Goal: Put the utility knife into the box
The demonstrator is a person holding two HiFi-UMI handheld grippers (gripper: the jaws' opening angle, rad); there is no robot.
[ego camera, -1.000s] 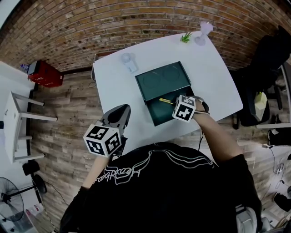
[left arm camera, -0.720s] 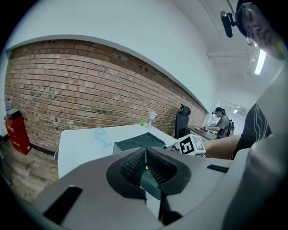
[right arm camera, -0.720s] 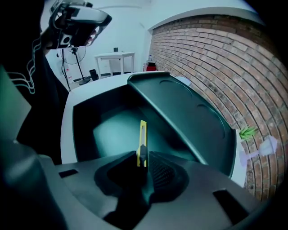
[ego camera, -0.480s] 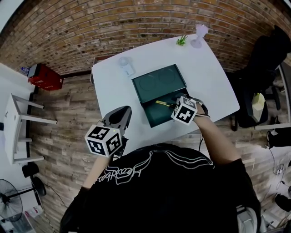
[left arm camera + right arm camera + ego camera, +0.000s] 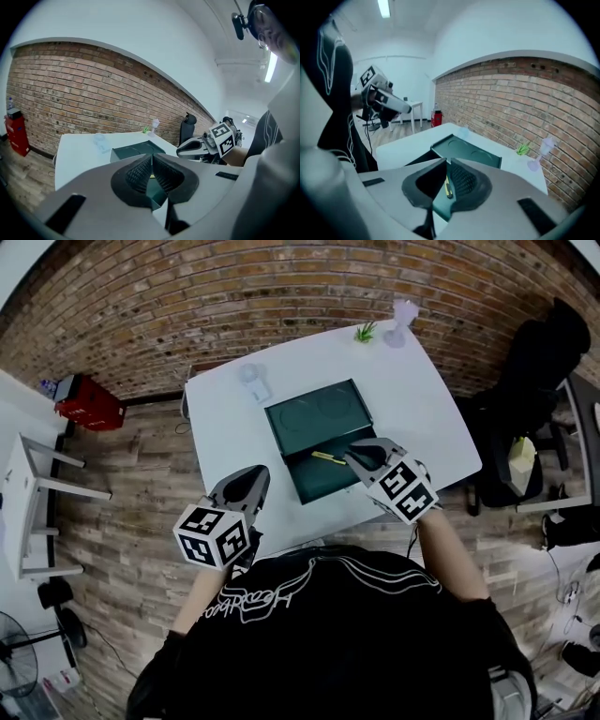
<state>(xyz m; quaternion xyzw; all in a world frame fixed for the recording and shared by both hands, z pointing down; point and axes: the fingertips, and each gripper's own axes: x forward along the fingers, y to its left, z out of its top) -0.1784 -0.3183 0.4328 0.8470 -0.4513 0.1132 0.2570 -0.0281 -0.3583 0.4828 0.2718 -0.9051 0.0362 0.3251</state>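
- Since the utility knife (image 5: 328, 457) already lies loose in the near tray of the box (image 5: 314, 413), the likeliest slip (my guess) is the right hand-held gripper (image 5: 352, 455) clipping it.
- That hand-held gripper is empty, its jaws closing.
- The left hand-held gripper (image 5: 251, 476) hangs shut, empty, over the near counter (image 5: 225, 427) edge.
- A second ago the right one covered the tray; it has since drawn back toward the near right.

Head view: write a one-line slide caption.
The utility knife lies in the open green box on the white table; the right gripper hovers alongside, empty jaws closing.
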